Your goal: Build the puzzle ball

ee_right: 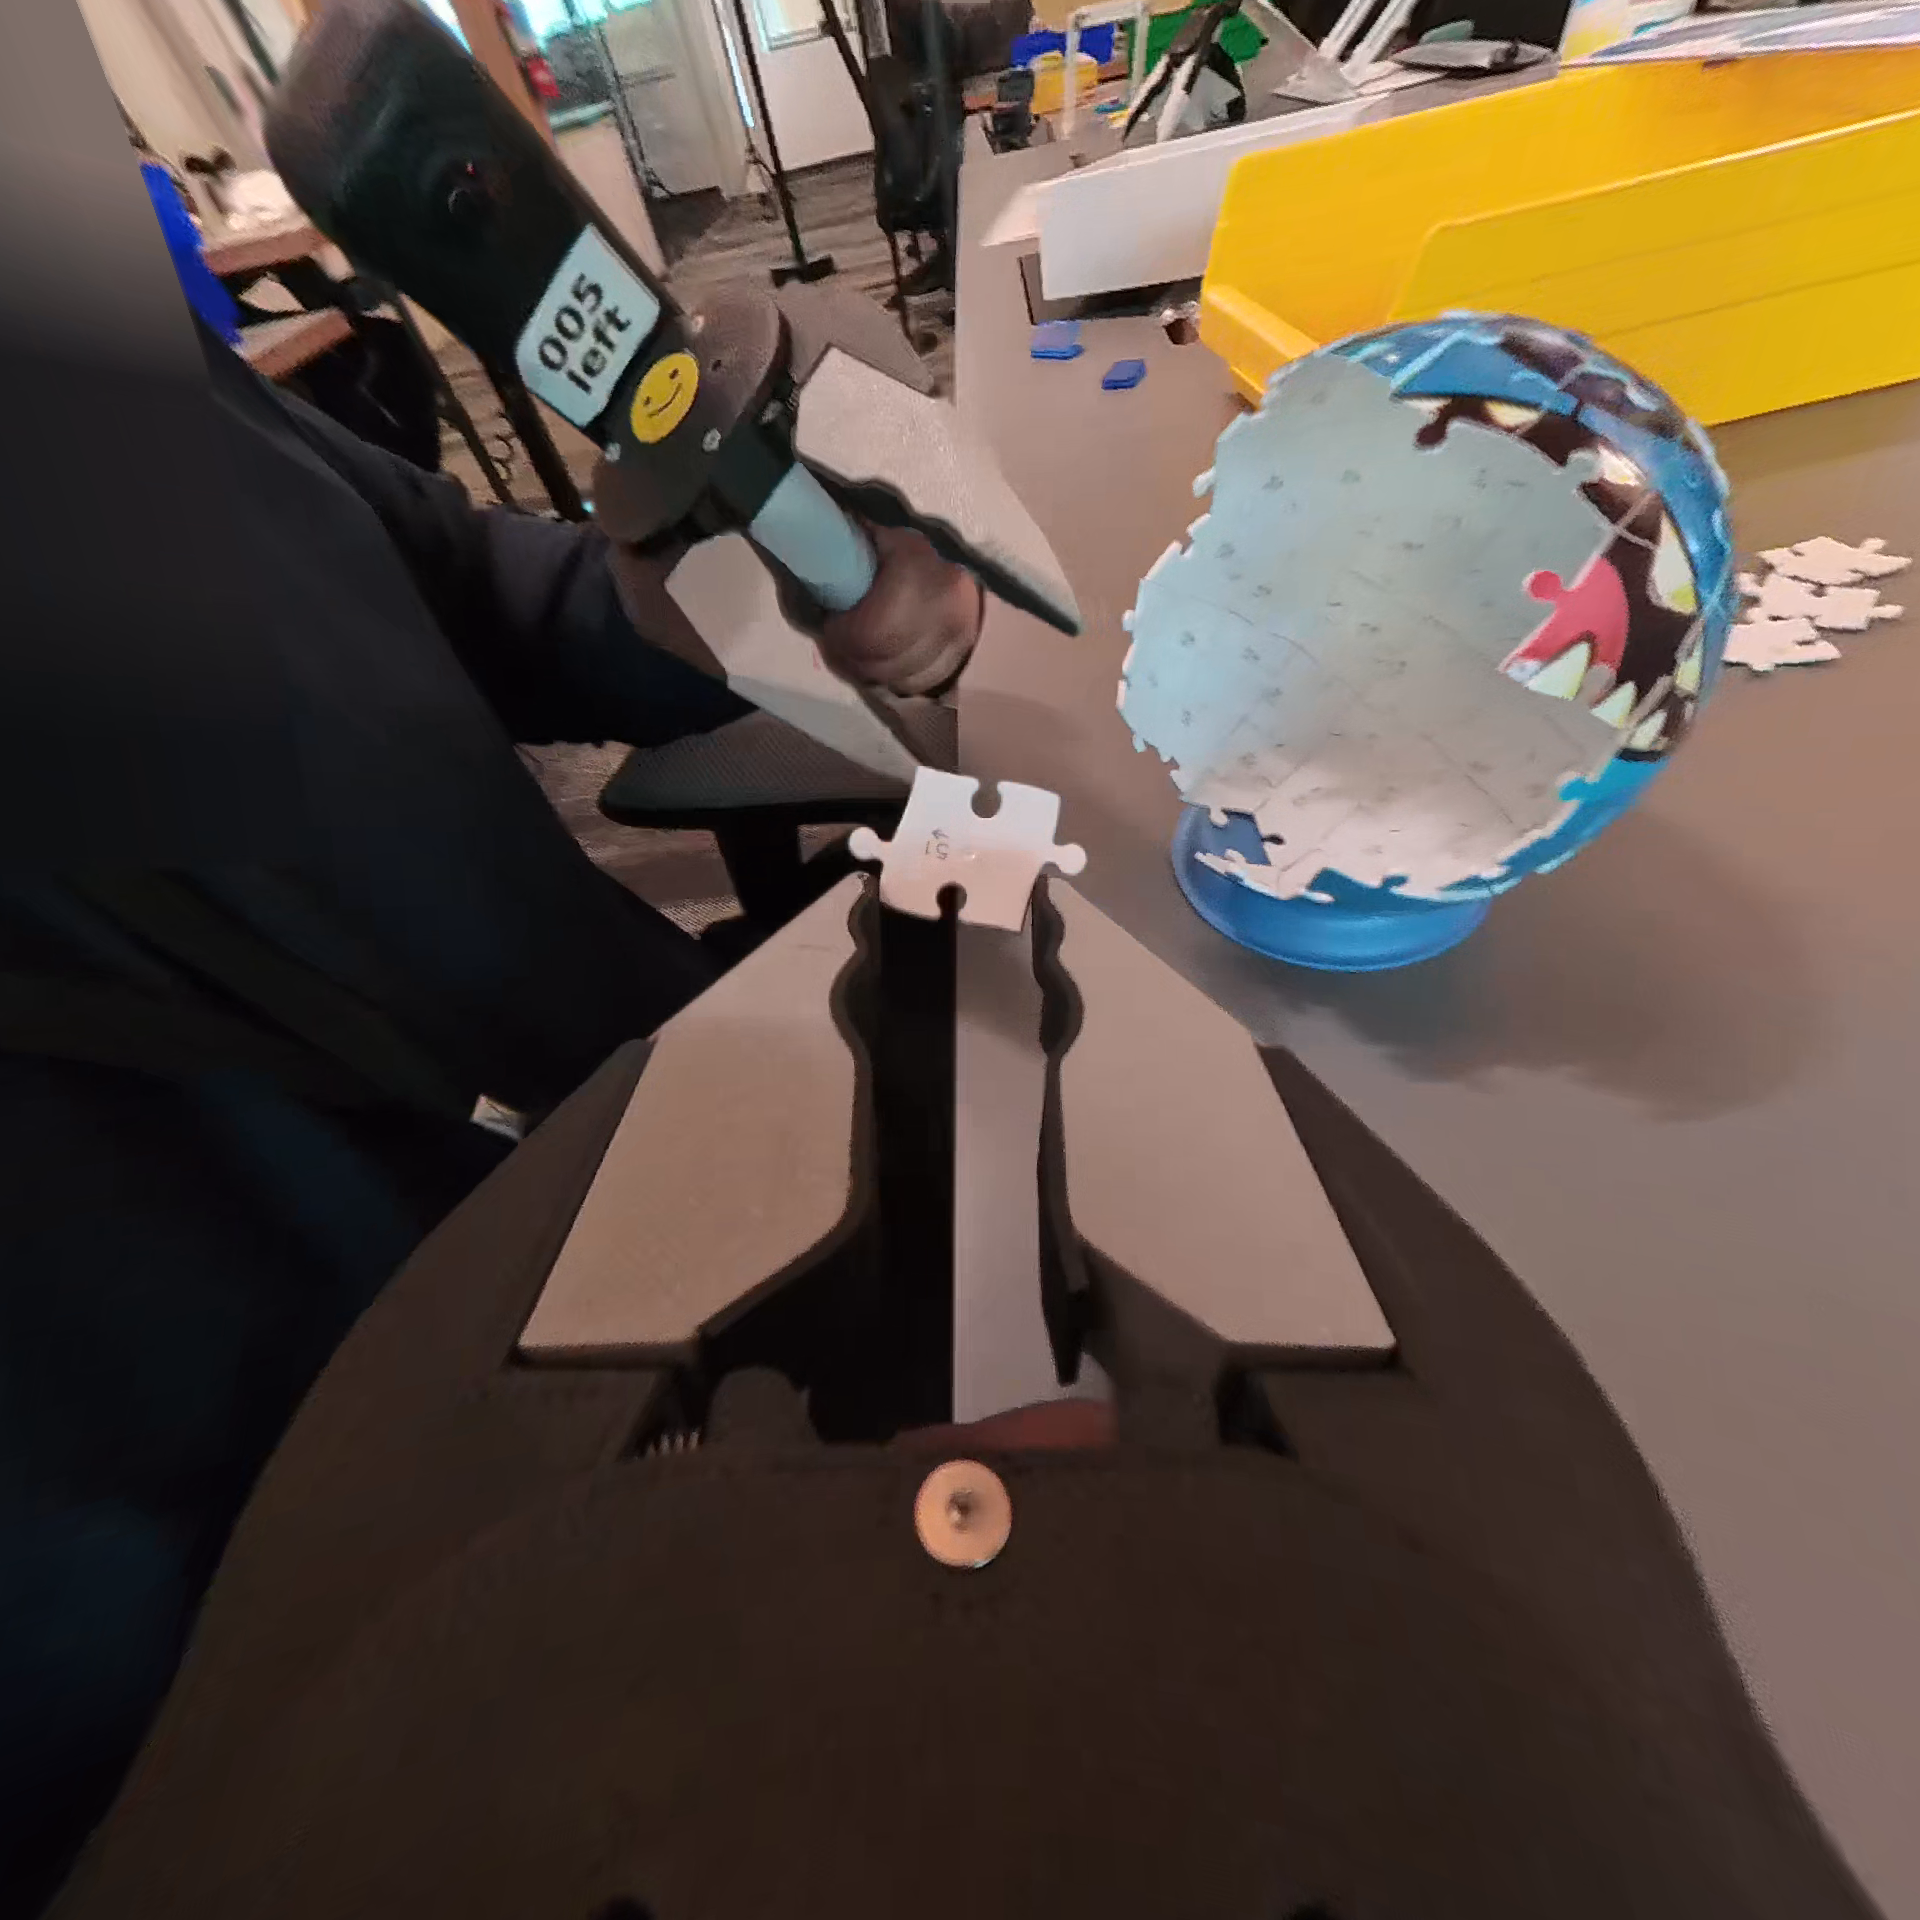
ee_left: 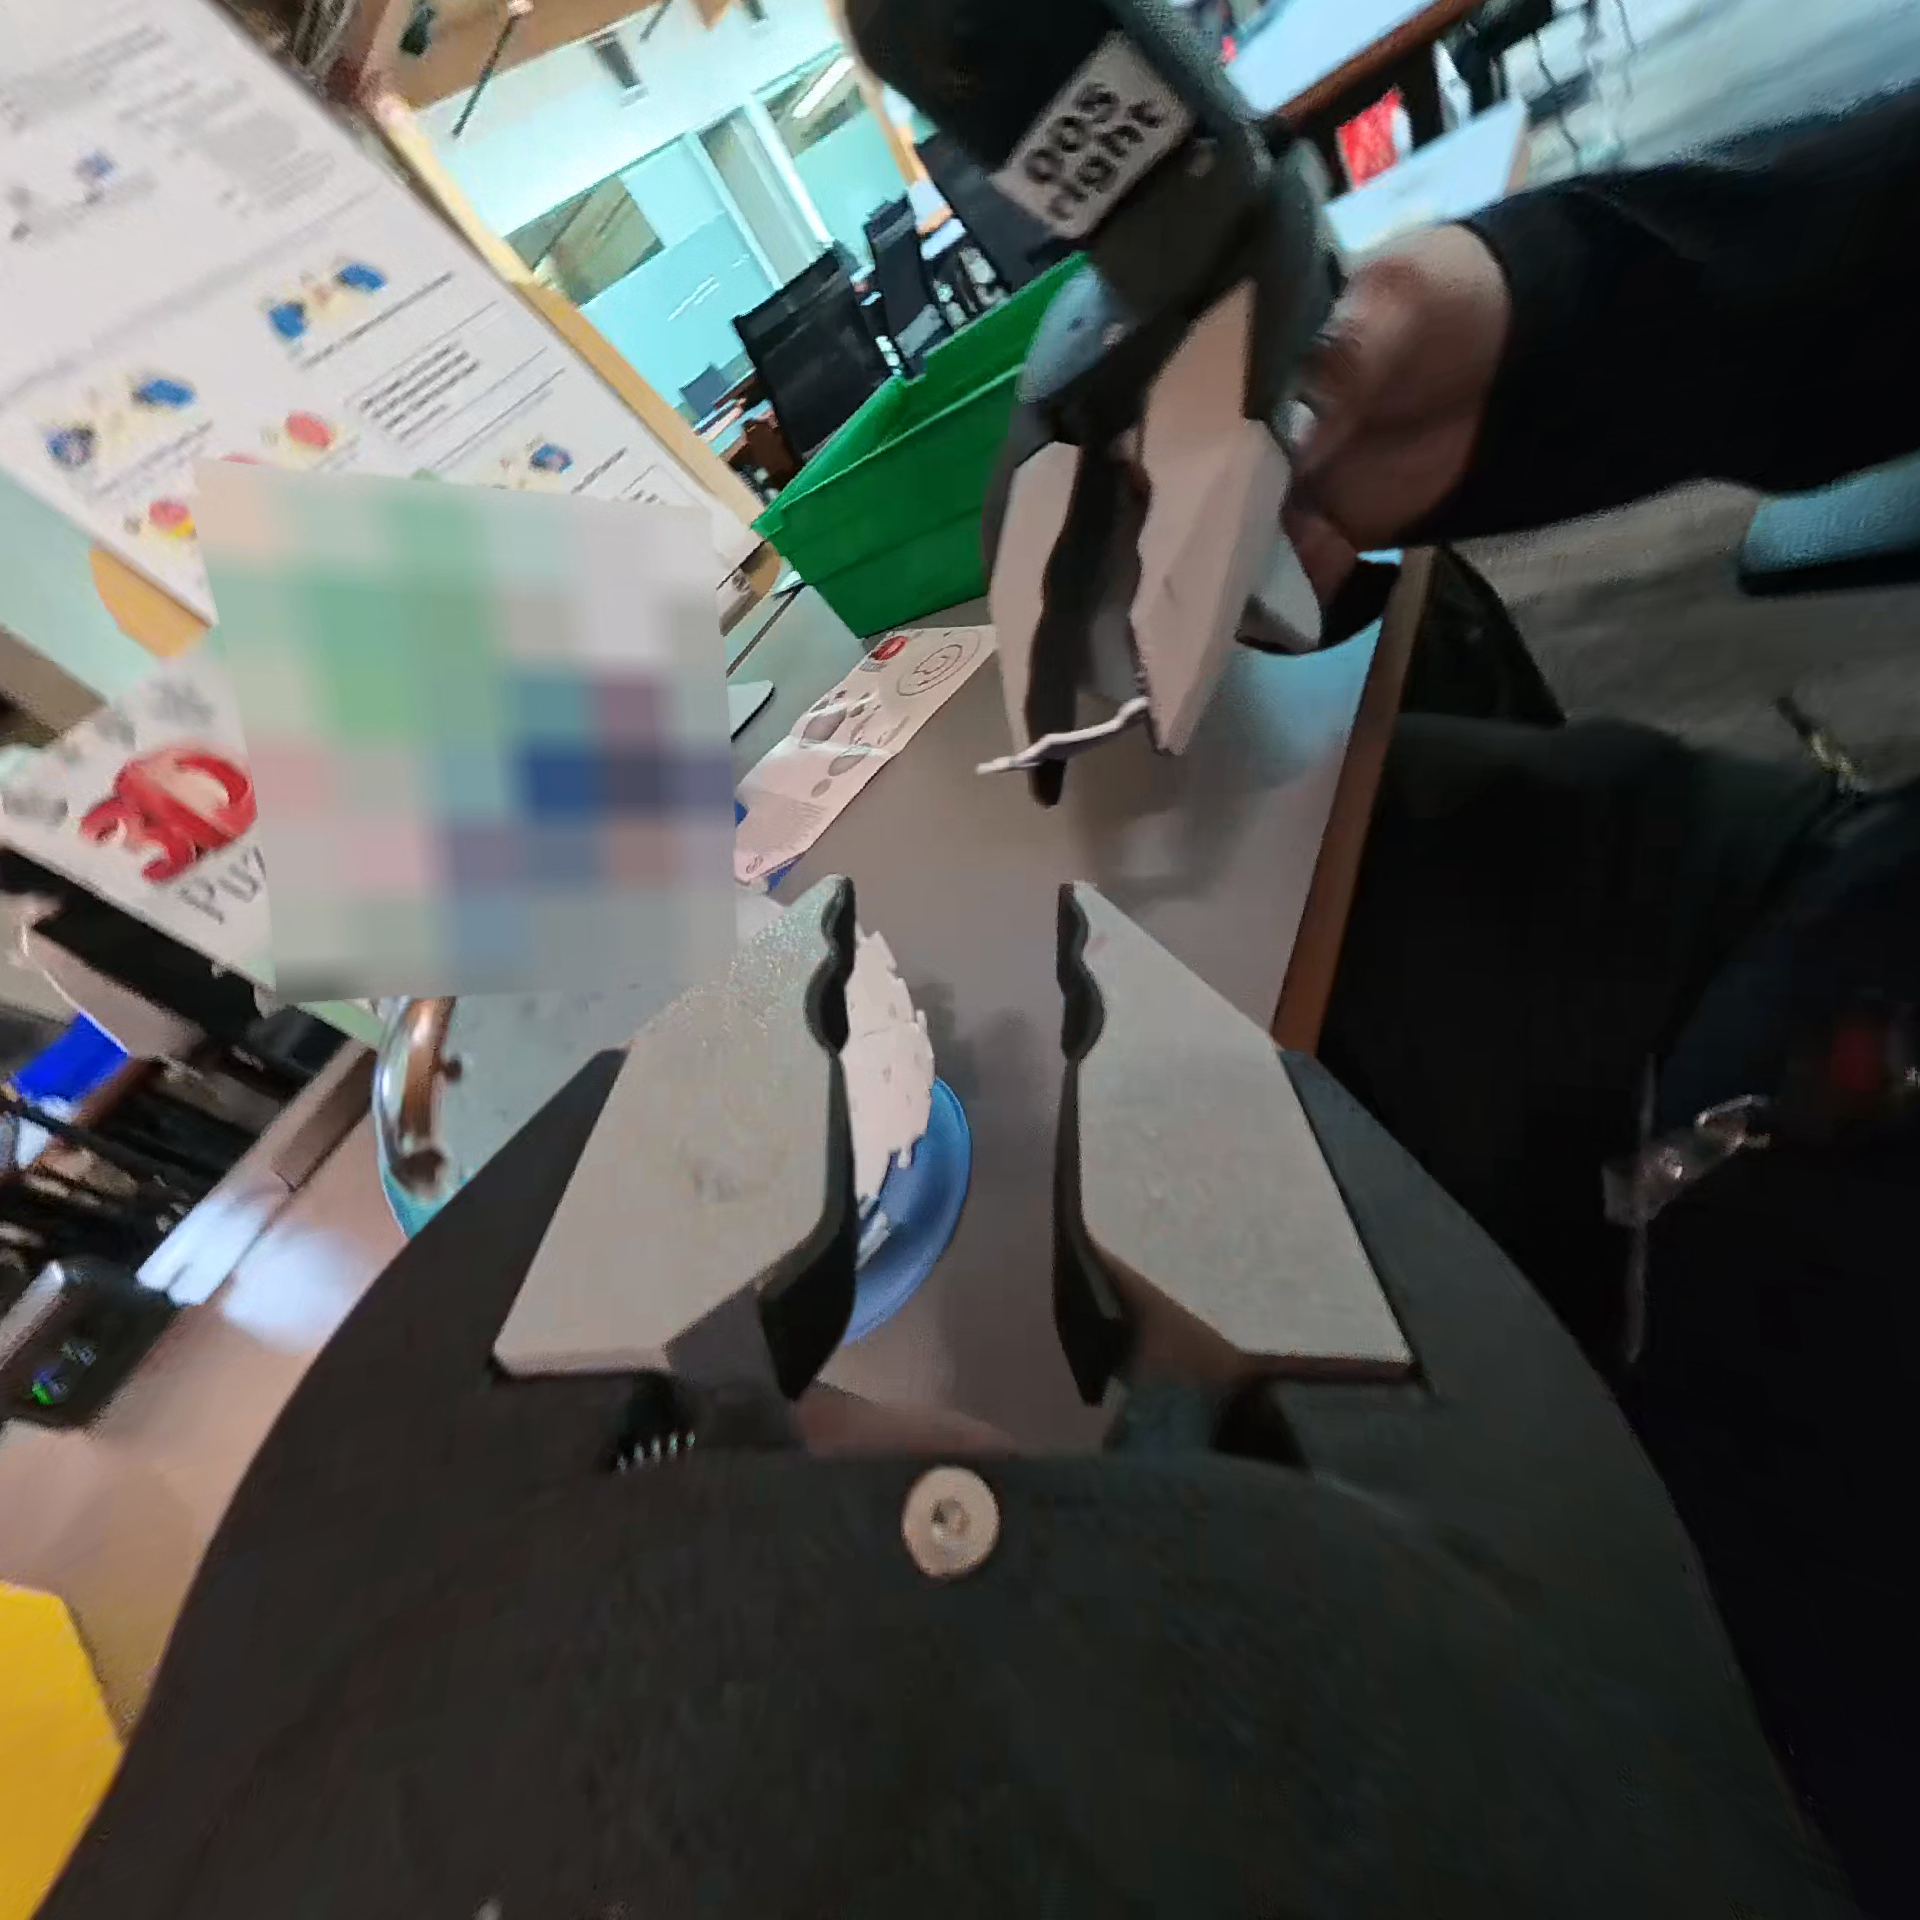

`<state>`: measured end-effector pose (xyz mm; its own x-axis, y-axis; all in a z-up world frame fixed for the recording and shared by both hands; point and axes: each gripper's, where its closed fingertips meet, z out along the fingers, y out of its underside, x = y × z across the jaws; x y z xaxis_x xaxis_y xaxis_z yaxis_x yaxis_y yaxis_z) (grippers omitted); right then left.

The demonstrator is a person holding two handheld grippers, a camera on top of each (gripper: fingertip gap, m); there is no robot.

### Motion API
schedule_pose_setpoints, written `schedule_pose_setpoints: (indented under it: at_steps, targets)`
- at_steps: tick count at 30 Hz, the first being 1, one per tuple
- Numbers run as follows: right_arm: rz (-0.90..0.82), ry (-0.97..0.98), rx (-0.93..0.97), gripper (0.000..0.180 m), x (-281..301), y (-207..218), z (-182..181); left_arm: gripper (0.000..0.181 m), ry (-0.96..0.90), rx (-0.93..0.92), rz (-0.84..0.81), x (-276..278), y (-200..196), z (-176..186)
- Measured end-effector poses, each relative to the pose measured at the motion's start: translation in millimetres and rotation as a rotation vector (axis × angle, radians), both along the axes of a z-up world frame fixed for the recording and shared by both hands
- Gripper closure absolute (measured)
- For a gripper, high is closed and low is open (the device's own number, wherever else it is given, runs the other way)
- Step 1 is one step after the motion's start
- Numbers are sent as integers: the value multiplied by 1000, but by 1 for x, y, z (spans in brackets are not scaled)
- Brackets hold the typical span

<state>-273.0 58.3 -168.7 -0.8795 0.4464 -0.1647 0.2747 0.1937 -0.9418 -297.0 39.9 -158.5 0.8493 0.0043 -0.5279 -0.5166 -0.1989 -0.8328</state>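
Note:
The half-built puzzle ball (ee_right: 1423, 623) stands on its blue stand (ee_right: 1330, 914) on the grey table, its open white inside facing me and its blue printed shell at the right. My right gripper (ee_right: 954, 896) is shut on a white puzzle piece (ee_right: 966, 852), held in the air left of the ball. In the left wrist view the right gripper (ee_left: 1107, 758) hangs above the table with the piece (ee_left: 1060, 743) at its tips. My left gripper (ee_left: 956, 904) is open and empty; the ball (ee_left: 883, 1029) shows behind its left finger. The left gripper (ee_right: 1003, 691) also shows beyond the piece.
Loose white pieces (ee_right: 1818, 603) lie right of the ball. A yellow bin (ee_right: 1558, 229) stands behind it, and small blue items (ee_right: 1060, 341) lie farther back. A green bin (ee_left: 904, 488) and a printed sheet (ee_left: 862, 727) sit at the table's far end. The puzzle box (ee_left: 166, 790) stands at the left. The left gripper's tips are roughly 4 centimetres from the right gripper's.

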Motion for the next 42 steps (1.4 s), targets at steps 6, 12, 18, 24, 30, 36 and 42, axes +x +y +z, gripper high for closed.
schedule_pose_setpoints:
  at_steps: [6,12,18,24,30,36,42]
  targets:
    - [108,-57,6,154,9,-19,-3,151,120,-34,-117,18,10,-1]
    - [155,-84,-10,154,10,-25,-3,175,145,-30,-162,22,9,0]
    - [156,-111,10,155,4,-23,-11,151,118,-18,-132,13,11,-2]
    - [193,-154,142,154,3,-10,-21,136,179,-162,-232,20,6,-18]
    - [278,-223,304,154,7,-5,-28,139,279,-203,-290,22,15,-17]
    - [339,-248,356,154,11,-11,-34,155,343,-241,-329,26,19,-27]
    - [321,-227,333,154,5,-12,-32,177,335,-257,-326,24,14,-31]
